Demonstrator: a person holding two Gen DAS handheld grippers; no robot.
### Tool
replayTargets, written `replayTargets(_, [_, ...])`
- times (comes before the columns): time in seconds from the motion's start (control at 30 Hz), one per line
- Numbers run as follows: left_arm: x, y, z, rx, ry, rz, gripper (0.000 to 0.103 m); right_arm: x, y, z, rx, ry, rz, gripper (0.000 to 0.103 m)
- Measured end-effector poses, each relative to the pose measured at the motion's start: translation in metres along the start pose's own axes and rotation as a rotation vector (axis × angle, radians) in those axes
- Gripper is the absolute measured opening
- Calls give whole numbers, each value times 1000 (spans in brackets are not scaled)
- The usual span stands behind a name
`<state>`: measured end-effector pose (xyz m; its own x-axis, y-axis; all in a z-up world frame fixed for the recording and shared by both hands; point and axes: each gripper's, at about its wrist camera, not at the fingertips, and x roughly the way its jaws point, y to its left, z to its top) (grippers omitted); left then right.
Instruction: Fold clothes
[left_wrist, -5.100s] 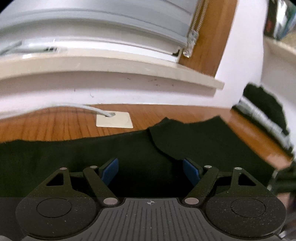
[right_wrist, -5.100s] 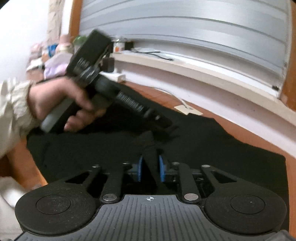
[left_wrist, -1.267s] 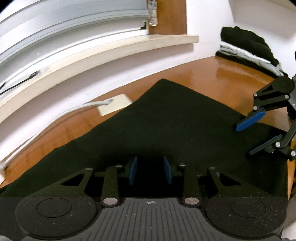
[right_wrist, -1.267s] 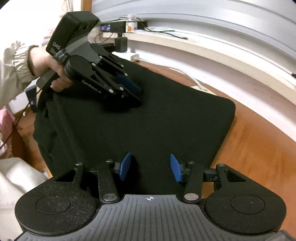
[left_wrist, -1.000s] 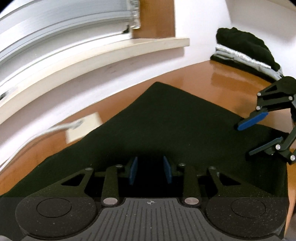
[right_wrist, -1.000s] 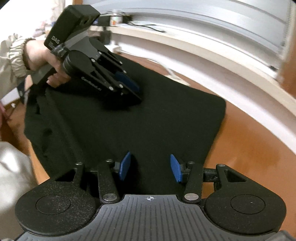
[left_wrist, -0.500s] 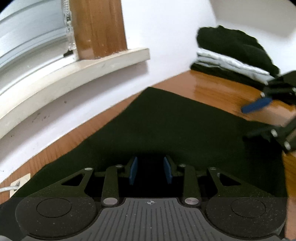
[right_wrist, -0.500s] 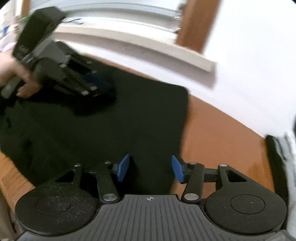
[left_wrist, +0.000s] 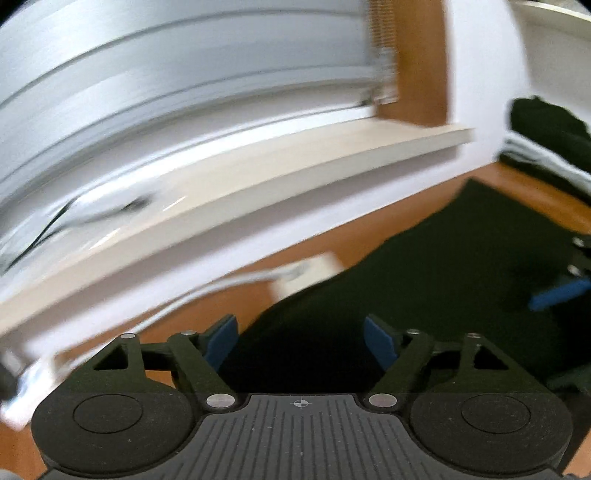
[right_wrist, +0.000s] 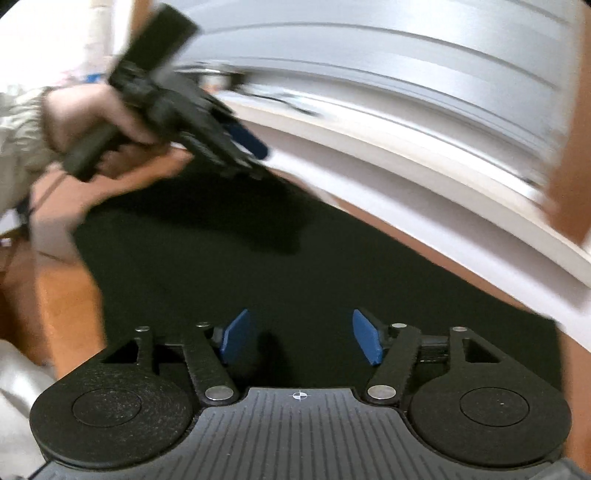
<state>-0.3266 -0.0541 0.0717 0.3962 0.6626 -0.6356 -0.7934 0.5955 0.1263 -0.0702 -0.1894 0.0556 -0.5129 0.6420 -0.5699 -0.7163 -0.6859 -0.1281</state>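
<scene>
A: Wooden tabletop (right_wrist: 74, 325), orange-brown, under a window sill (left_wrist: 258, 177) with grey blinds (left_wrist: 184, 74) above; both views blurred. Near stuff first?

B: Right tool (right_wrist: 301, 338) at bottom centre of its view, blue pads spread, nothing between them, jaws have just been opening. Black garment (right_wrist: 295, 258) lies flat directly under and ahead of it.

A: Left one?

B: Left tool (left_wrist: 301, 338) also spread wide, jaws just been opening too, nothing gripped. In the right wrist view it sits upper left, lifted off the cloth, person's hand (right_wrist: 92, 122) on the handle.

A: Key relation?

B: Garment's long axis runs lower right to upper left in the right wrist view, along the wall. Right tool is over the near end, left tool past the far end. My guess: each takes its own end for the next fold; right is nearer to cloth.

A: Farther back?

B: White cable and patch (left_wrist: 306, 273) on the wood beside the garment edge, then folded clothes stack (left_wrist: 546, 140) at far right of the left wrist view, then white wall.
</scene>
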Motion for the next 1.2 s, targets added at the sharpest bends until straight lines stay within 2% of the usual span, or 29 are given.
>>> replayTargets(0.07, [-1,23,-16,-46,22,13,79,19,25,13,-20,-13,62,71])
replayTargets(0.13, [1,39,-29,-92,41,11,79,33,44,22,-36,-21,111,72])
replayTargets(0.37, [14,64,-55,-226,60,-100,80,69,89,38,-89,-19,202,76])
replayTargets(0.5, [19,71,-58,-275,57,-134,80,70,114,39,-109,-17,185,79])
replayTargets(0.83, [10,73,-73,-305,8,-132,78,89,142,47,-216,-25,87,82])
replayTargets(1.0, [6,72,-76,-317,-11,-131,77,99,135,51,-167,-26,88,79])
replayTargets(1.2, [7,73,-76,-317,-17,-131,76,102,125,50,-139,-35,81,57])
